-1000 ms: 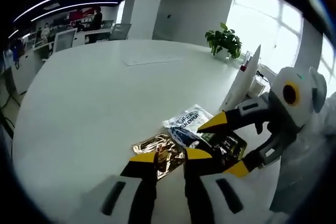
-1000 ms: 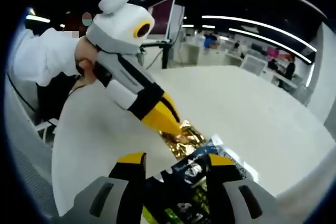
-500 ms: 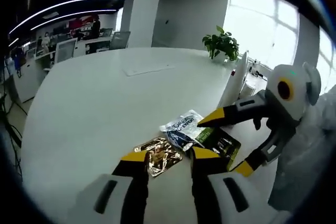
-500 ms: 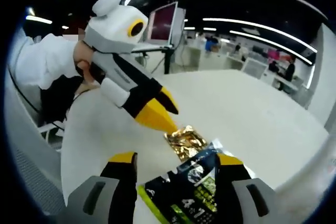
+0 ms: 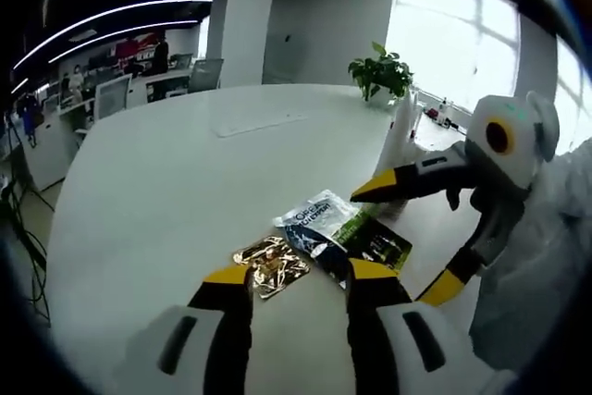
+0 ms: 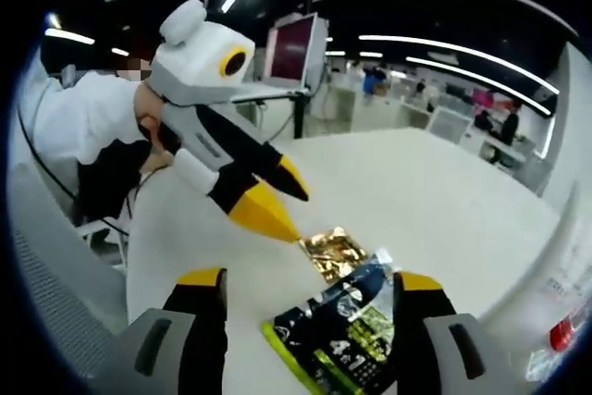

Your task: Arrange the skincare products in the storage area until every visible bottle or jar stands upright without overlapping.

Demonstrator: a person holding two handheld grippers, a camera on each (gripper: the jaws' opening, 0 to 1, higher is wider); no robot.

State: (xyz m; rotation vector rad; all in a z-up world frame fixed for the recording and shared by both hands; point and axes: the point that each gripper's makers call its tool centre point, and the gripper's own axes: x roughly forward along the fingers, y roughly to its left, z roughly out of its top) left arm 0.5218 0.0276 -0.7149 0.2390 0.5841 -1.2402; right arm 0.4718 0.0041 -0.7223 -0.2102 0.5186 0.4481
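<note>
Three flat sachets lie together on the white table (image 5: 185,164): a gold foil one (image 5: 270,264), a blue-and-white one (image 5: 319,217) and a black-and-green one (image 5: 375,242). My left gripper (image 5: 298,275) hangs open just short of the gold sachet, nothing between its jaws. My right gripper (image 5: 404,240) comes in from the right, open wide, its jaws either side of the black-and-green sachet. In the right gripper view my right gripper (image 6: 310,279) is open above the black-and-green sachet (image 6: 342,339), with the gold sachet (image 6: 338,252) beyond. The left gripper (image 6: 294,210) points at the gold sachet.
A potted plant (image 5: 381,71) and a white upright object (image 5: 400,131) stand at the table's far right edge. A monitor (image 6: 294,48) stands behind the table. A person's white sleeve (image 6: 79,117) holds the left gripper. A mesh chair back (image 6: 55,284) is close by.
Both grippers have drawn back from the sachets and their jaws have spread wider. The left tip has come off the gold sachet. The sachets lie where they were.
</note>
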